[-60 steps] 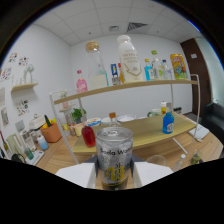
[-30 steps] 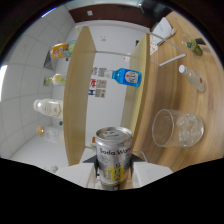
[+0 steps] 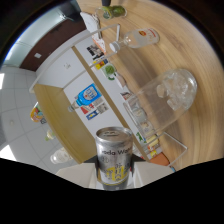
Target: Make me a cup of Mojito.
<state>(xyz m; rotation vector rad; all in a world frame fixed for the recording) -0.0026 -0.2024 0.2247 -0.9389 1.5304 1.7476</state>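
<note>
Tongs clenched on silver can, held at bottom centre of frame, lid facing forward. Glass with ice seen just beyond can, toward centre right, resting on wooden desk. Clear bottle with white cap seen farther off, in upper centre of frame. Blue bottle seen on shelf, left of centre. Compared with half second earlier: view rotated further, glass brought closer to can, grip on can unchanged.
</note>
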